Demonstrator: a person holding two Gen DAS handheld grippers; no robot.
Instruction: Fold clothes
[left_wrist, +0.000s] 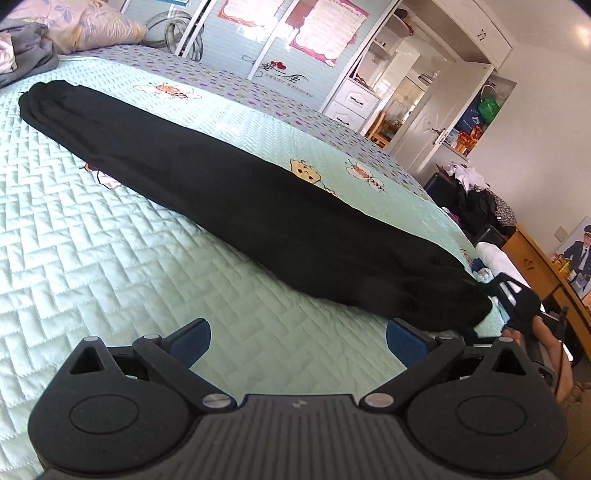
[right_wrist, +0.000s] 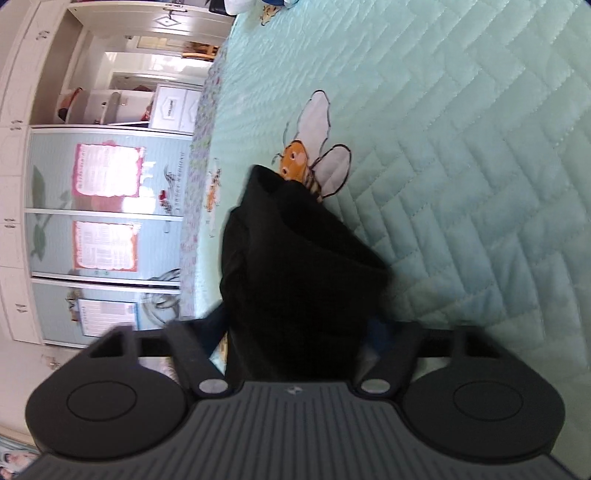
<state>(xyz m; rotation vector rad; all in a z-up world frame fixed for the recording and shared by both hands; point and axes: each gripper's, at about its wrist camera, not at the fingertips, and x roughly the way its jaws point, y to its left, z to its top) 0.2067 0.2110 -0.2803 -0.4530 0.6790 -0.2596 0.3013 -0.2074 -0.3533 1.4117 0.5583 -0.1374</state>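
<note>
Two black two-finger grippers work over the pale green quilted bedspread (left_wrist: 110, 229). Nearest, the left gripper (left_wrist: 297, 341) stands spread wide and empty above bare quilt. Beside it, the right gripper (right_wrist: 291, 339) grasps one end of the long black folded trousers (left_wrist: 221, 184) stretched diagonally across the bed. Beyond, a wardrobe door (left_wrist: 273, 70) reads "SWEET WEDDING".

A home bedroom: quilted bed (left_wrist: 110, 229), pillow (left_wrist: 92, 22), white wardrobe (left_wrist: 461, 55).

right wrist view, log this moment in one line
black trousers: flat on bed | left gripper: open, empty | right gripper: trousers end between fingers
</note>
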